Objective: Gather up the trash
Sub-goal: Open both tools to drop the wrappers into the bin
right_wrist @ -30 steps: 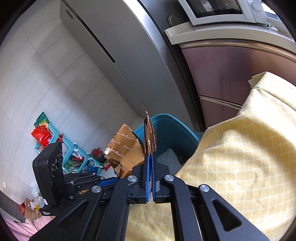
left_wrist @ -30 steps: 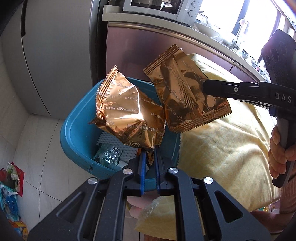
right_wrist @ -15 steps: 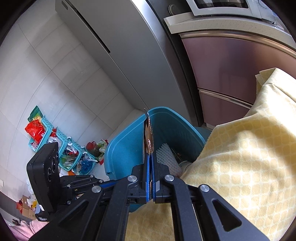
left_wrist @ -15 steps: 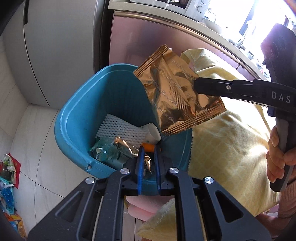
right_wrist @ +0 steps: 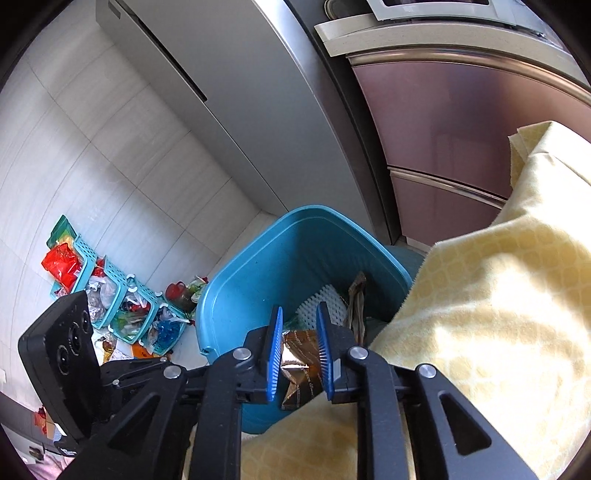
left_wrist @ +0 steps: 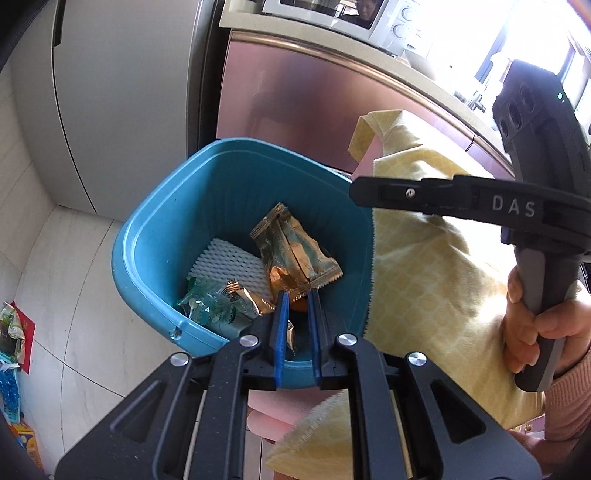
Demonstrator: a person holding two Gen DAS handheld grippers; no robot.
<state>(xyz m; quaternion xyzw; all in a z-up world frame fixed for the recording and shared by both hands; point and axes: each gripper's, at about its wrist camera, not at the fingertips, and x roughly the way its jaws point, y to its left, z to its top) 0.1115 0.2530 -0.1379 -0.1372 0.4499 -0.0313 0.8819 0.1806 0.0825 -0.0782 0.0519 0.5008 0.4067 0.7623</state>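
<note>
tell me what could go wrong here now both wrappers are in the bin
The blue bin sits tight against the yellow cloth; pulling either open gripper back carelessly could snag the fringe or nudge the bin. The gold wrapper stands propped on the foam net, so it may spring up toward the left gripper.

Grey fridge [right_wrist: 236, 110] seen at rear, beside mauve cabinet fronts [right_wrist: 461, 122]. White microwave [left_wrist: 332, 18] set on counter [left_wrist: 332, 48] above cabinets. Yellow patterned cloth [right_wrist: 498, 314] draped over table edge, near cabinets. Teal baskets [right_wrist: 122, 295] of bright clutter lined on tiled floor [right_wrist: 110, 166] against wall.
</note>
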